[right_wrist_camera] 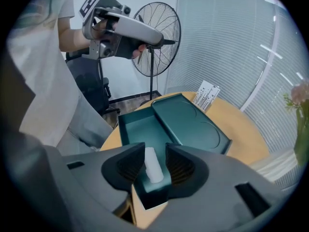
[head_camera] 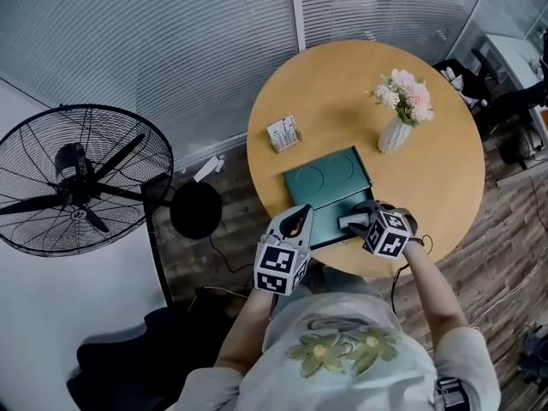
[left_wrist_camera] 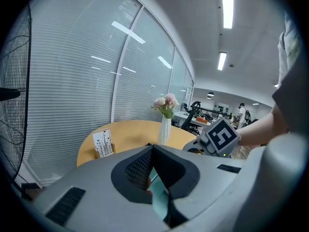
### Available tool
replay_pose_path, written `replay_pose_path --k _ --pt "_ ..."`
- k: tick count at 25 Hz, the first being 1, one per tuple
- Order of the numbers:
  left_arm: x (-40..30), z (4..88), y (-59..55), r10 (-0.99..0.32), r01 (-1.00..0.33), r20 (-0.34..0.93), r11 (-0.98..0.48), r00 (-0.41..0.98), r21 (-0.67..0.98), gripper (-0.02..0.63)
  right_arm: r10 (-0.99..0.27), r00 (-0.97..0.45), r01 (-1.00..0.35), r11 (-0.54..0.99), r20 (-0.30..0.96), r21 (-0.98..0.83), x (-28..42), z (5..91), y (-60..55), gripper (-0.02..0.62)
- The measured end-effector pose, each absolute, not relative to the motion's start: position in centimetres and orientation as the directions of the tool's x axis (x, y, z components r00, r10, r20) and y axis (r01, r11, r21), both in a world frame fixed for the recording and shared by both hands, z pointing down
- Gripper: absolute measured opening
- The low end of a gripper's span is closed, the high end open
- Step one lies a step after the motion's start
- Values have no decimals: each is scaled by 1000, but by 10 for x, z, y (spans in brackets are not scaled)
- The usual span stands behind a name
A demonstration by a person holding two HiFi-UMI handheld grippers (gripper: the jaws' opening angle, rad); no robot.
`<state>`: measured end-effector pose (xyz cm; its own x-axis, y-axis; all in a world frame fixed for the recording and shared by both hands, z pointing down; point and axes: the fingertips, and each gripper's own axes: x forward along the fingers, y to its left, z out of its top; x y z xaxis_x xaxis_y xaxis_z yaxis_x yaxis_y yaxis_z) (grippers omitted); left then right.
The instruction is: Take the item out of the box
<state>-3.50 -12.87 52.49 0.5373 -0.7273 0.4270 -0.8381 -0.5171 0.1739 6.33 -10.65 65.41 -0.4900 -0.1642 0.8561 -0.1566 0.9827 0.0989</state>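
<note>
A small white oblong item (right_wrist_camera: 153, 166) lies in the near end of an open dark-teal rectangular box (right_wrist_camera: 137, 129), which sits at the near edge of a round light-wood table (head_camera: 342, 84), just in front of the person. The right gripper (right_wrist_camera: 155, 151) reaches down into that end of the box with its jaws spread to either side of the item; a thin gap shows on both sides, so the pads do not press on it. The box's teal lid (right_wrist_camera: 193, 124), marked with two round recesses, lies open flat against the far side of the base, toward the table's middle.

The left gripper (left_wrist_camera: 152, 146) hangs above the box's left near corner, raised clear of it, its jaws brought together at the tips with nothing between them.

Near the table's left edge stands a small white printed card holder (head_camera: 283, 133). Toward the right edge, a white vase of pink flowers (head_camera: 398, 114) stands upright, well apart from the box. A black pedestal fan (head_camera: 77, 178) stands on the floor to the left of the table.
</note>
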Motion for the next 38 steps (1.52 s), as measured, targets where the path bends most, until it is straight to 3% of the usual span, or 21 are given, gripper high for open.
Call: replay_pose_path --k 31,33,38 --pt "-43 535 -119 -740 -865 458 -472 493 170 2 -17 -318 38 999 948 31 69 728 -100 141" --pt "-43 535 -119 -742 -867 457 -469 491 170 2 -3 -305 47 999 952 18 69 731 -98 185" --pt "-45 536 -119 -739 -869 466 -467 486 166 2 11 -268 75 997 963 9 71 741 -98 185"
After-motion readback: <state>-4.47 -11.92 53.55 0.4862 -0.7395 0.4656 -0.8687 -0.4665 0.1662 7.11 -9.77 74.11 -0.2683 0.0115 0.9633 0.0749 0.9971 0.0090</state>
